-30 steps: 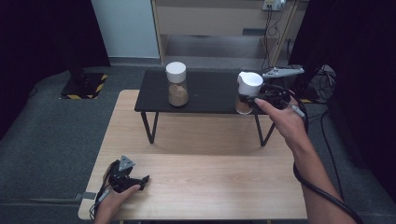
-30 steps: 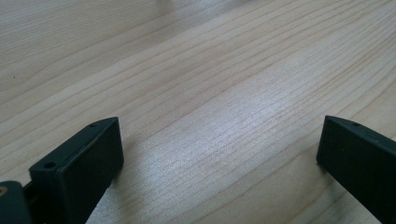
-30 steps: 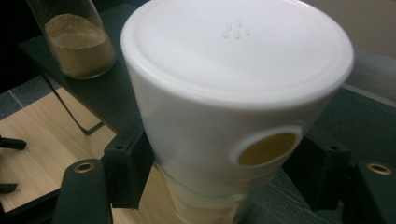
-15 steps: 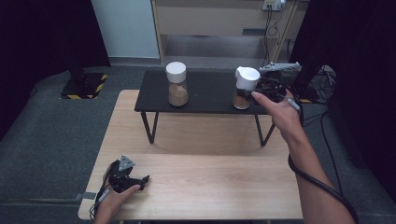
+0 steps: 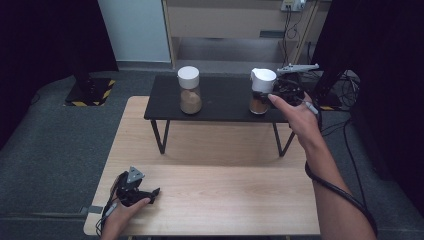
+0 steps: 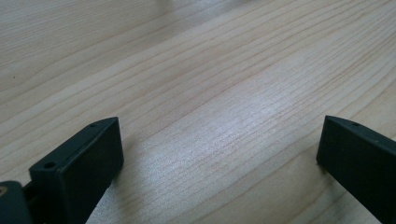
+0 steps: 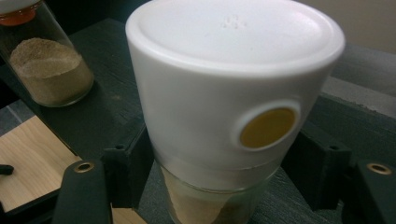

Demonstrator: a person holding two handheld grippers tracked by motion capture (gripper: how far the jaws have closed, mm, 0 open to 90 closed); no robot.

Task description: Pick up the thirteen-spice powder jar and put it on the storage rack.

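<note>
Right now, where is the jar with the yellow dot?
High view: the jar stands at the black shelf's right end, clamped in the right tool.

From above my side, the high view looks forward and down over the tabletop [image 5: 225,185]. My left gripper's camera skims that wood closely. My right gripper's camera sits nearly against the white-capped jar [image 7: 224,107], shared with the high view.

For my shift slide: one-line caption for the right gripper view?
Right gripper clamps the white-capped spice jar on the black shelf; a second jar stands beyond.
</note>
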